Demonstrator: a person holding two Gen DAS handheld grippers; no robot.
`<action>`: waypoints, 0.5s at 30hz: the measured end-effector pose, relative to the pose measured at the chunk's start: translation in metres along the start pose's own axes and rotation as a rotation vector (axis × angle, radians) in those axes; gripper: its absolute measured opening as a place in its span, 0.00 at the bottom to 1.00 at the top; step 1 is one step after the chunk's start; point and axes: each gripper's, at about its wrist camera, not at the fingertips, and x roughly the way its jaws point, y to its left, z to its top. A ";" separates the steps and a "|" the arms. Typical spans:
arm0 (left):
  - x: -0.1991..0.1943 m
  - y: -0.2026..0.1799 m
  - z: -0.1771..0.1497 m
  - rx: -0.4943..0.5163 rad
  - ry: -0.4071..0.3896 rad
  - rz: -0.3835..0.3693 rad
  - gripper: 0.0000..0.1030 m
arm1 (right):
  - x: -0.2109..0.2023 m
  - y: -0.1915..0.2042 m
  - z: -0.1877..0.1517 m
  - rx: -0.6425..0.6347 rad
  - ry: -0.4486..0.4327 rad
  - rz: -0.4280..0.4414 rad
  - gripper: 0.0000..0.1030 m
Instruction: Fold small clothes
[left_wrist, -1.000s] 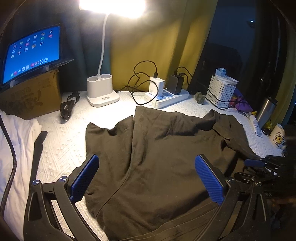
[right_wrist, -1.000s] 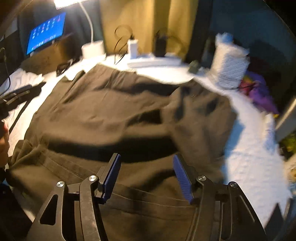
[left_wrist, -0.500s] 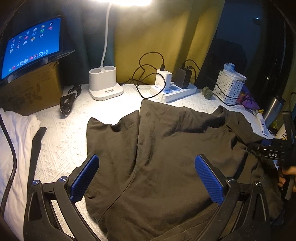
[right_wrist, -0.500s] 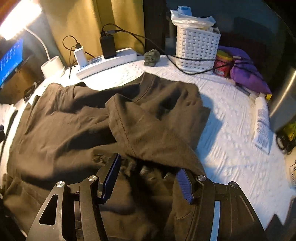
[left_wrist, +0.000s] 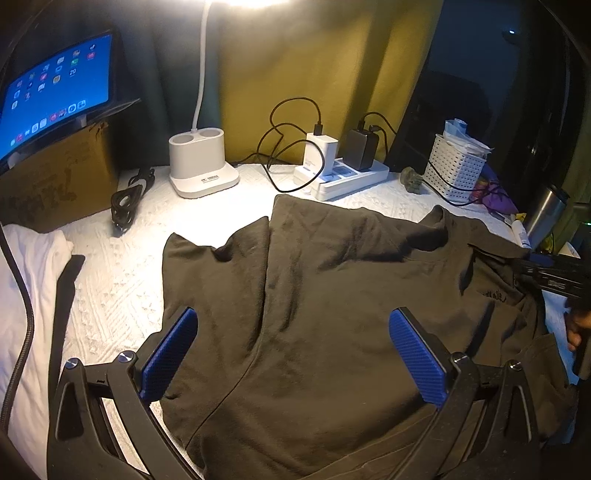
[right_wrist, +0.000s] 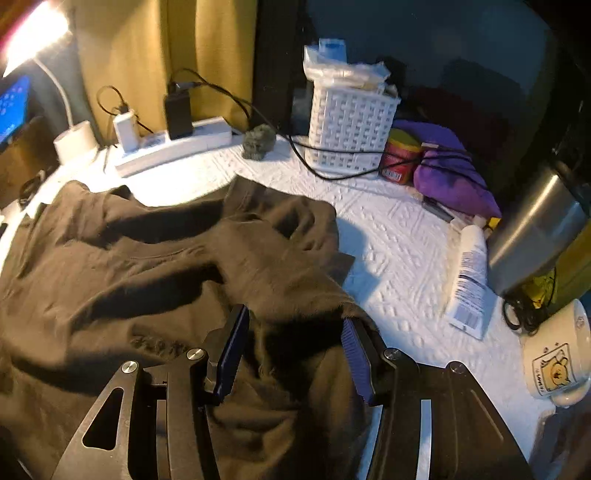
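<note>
A dark brown t-shirt lies spread and rumpled on the white textured cover. It also shows in the right wrist view. My left gripper is wide open and hovers over the shirt's near part, holding nothing. My right gripper is open with bunched shirt cloth lying between its blue pads, at the shirt's right edge. It shows at the right edge of the left wrist view.
Along the back stand a tablet on a cardboard box, a lamp base, a power strip with chargers and a white basket. A tube, steel flask and mug sit right. White cloth lies left.
My right gripper has slid right along the shirt to its right edge, and cloth is now bunched between its jaws. My left gripper has held its place, still open.
</note>
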 end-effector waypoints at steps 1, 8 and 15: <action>0.001 0.000 0.000 -0.001 0.002 -0.001 0.99 | -0.008 0.000 -0.002 0.002 -0.008 0.009 0.52; 0.004 -0.009 -0.003 0.022 0.013 -0.014 0.99 | -0.022 0.009 -0.033 -0.056 0.034 -0.015 0.51; 0.004 -0.008 -0.003 0.014 0.016 -0.011 0.99 | 0.002 0.016 -0.033 -0.100 0.050 -0.066 0.47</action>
